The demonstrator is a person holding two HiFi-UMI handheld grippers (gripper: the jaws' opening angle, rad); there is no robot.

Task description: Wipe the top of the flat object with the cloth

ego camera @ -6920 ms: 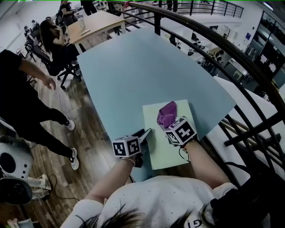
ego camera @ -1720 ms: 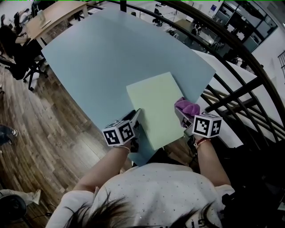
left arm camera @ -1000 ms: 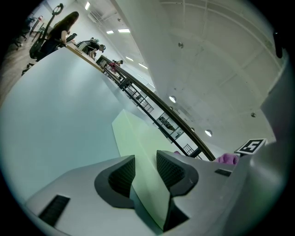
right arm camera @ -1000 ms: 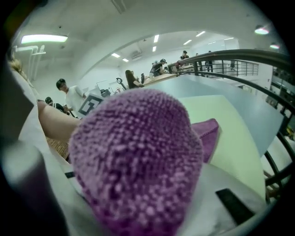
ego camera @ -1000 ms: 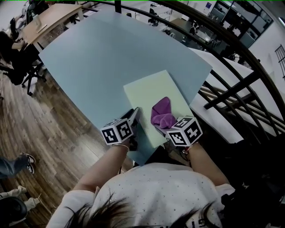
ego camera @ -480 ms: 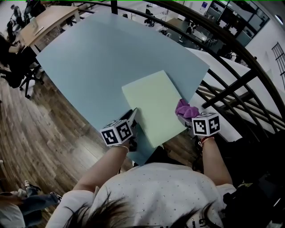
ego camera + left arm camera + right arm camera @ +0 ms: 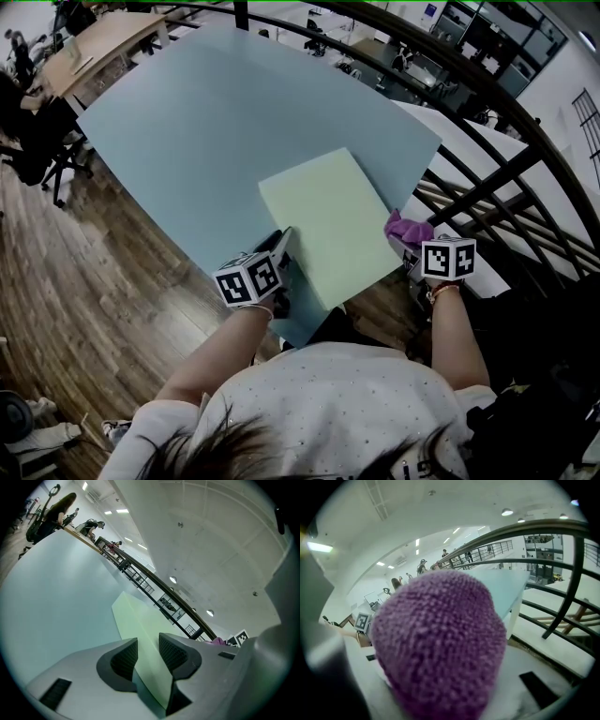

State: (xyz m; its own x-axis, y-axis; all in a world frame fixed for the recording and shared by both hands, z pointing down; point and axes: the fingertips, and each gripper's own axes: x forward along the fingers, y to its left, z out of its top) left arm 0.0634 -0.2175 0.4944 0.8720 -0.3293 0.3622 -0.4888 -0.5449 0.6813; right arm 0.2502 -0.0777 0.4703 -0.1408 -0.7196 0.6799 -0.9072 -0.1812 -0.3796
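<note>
Two grippers busy. Left gripper [image 7: 284,244]: jaws clamped on near-left edge of pale green flat board [image 7: 328,220], pinning it to blue bench [image 7: 206,131]. Right gripper [image 7: 412,248]: jaws closed on bunched purple cloth [image 7: 409,228], which sits just off board's right edge, not on its top. Step, as judged: cloth poised for wiping pass. Next move calls for carrying cloth over board, pressing down, sweeping across.

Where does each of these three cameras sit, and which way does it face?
Head view: on the person's head, facing steeply down at table, green board, forearms, left gripper, right gripper.
Left gripper view: on that gripper, looking along jaws shut on the board.
Right gripper view: on that gripper; its purple cloth fills it.
Shared: all show the cloth.
</note>
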